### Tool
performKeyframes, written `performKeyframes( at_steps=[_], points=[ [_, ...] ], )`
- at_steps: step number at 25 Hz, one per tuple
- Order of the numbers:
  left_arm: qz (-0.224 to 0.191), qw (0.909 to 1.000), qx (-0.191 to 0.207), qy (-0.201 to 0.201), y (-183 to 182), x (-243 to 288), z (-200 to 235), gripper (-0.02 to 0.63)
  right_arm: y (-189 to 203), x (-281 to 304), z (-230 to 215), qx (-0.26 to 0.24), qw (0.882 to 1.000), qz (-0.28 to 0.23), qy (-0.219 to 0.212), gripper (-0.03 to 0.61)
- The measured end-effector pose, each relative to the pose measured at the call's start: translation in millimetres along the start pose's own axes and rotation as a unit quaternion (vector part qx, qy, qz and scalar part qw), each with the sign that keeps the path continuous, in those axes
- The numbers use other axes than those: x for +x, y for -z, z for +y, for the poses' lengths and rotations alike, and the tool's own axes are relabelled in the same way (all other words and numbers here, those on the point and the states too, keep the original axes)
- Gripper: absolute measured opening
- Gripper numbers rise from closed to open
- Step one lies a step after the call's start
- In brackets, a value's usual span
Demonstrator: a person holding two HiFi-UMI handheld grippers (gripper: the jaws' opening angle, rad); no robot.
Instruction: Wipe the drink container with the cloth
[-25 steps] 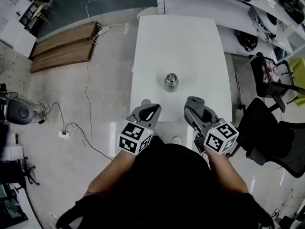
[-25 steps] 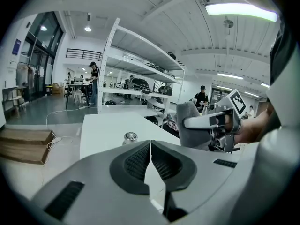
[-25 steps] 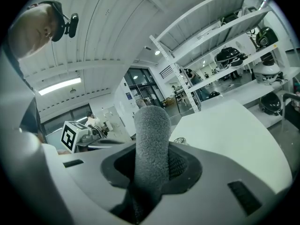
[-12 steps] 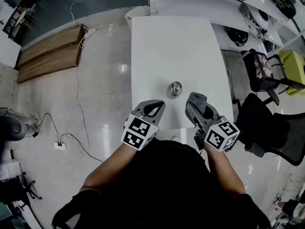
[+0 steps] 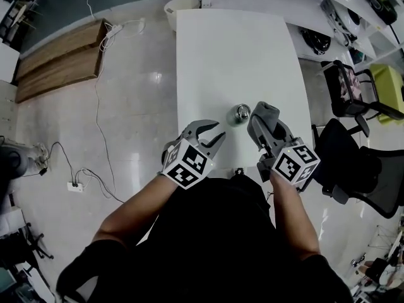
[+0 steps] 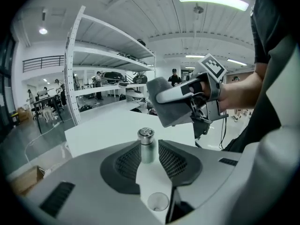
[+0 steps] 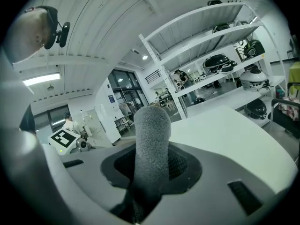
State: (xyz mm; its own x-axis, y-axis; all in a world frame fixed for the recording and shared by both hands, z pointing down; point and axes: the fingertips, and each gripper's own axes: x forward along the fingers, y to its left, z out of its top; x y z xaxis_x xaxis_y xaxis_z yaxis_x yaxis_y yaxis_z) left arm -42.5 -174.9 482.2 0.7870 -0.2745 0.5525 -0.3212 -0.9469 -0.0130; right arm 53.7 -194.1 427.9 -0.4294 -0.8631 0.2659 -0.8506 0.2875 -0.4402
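Head view places the drink container (image 5: 242, 113) upright just right of the frame's centre, on the white table (image 5: 233, 55) near its lower edge. The left gripper (image 5: 211, 131) is seen below and to the left of it, near but apart. The right gripper (image 5: 264, 120) is seen just beside it on the right. In the left gripper view the jaws are parted a moderate way and are opening. The container is framed in the gap between them, but it stands farther out on the table and is touched by neither pad. The cloth (image 7: 151, 144) is clamped in the right gripper's jaws and stands up from them as a thick grey roll.

The container appears to be a small metal cylinder with a capped top. It is judged to be stiff, smooth and probably slippery, and light enough to be tipped or pushed along the table by a sideways rub. A hold across the straight body, below the cap, is therefore judged best, with the pads set squarely on opposite sides so that it cannot twist out. The cap is narrower and would give less purchase.

The cloth is judged soft and compliant, so it can be pressed round the curved wall without harm. Whether the container is full cannot be told.
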Motion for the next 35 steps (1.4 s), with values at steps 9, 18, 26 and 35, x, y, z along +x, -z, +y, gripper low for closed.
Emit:
performKeyframes(
  at_steps=[9,18,26,35],
  points=[
    [0.024,0.9996,-0.013,-0.003,-6,42,10,0.172,-4,51,-3,-0.012,0.996,0.049,-0.067,0.098],
    [0.060,0.9974,-0.040,-0.007,11,95,17,0.272,8,89,2,-0.038,0.985,0.087,-0.142,0.098],
    [0.072,0.9970,-0.017,-0.023,14,105,21,0.253,17,94,-3,-0.072,0.982,0.105,-0.139,0.098],
    [0.090,0.9954,-0.015,-0.029,18,103,25,0.232,16,84,-36,-0.054,0.988,0.096,-0.105,0.098]
  ],
)
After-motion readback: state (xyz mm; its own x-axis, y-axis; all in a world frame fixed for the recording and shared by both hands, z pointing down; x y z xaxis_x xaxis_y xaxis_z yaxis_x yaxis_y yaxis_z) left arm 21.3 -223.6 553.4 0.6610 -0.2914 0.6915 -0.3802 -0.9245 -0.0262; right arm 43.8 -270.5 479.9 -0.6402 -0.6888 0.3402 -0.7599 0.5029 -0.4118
